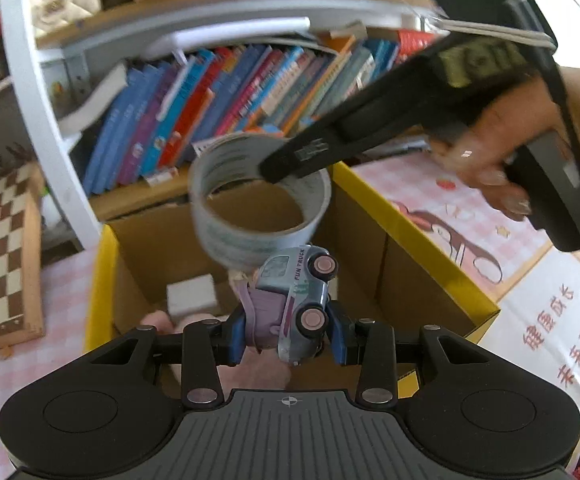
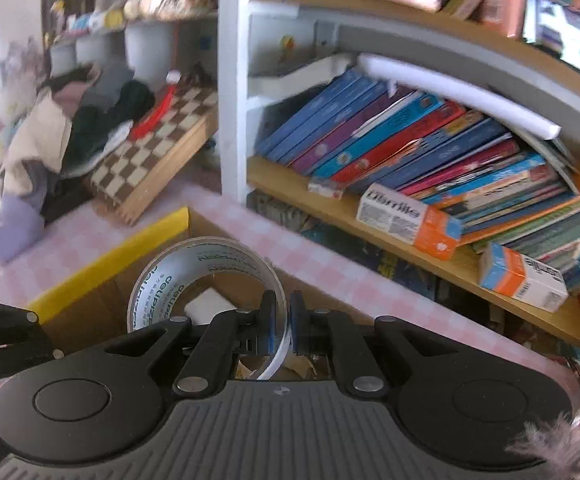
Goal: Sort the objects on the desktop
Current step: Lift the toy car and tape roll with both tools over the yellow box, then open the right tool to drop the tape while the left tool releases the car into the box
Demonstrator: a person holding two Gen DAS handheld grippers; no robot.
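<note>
Nearest me, my left gripper [image 1: 290,332] has its fingers pinching a toy truck [image 1: 295,304], pale blue with pink wheels, lying on its side between the blue pads. I hold it over the open cardboard box [image 1: 417,224] with the yellow rim, so I judge a release would drop it inside. Just beyond, my right gripper [image 2: 282,322] has its fingers pressed onto the wall of a tape roll [image 2: 206,280], one pad inside the ring and one outside, which keeps the roll upright above the same box. A white block [image 1: 190,294] already lies in the box. Farther off, a chessboard [image 2: 158,152] sits on the left of the pink checked desk [image 2: 321,264], and a bookshelf [image 2: 429,160] stands behind.
</note>
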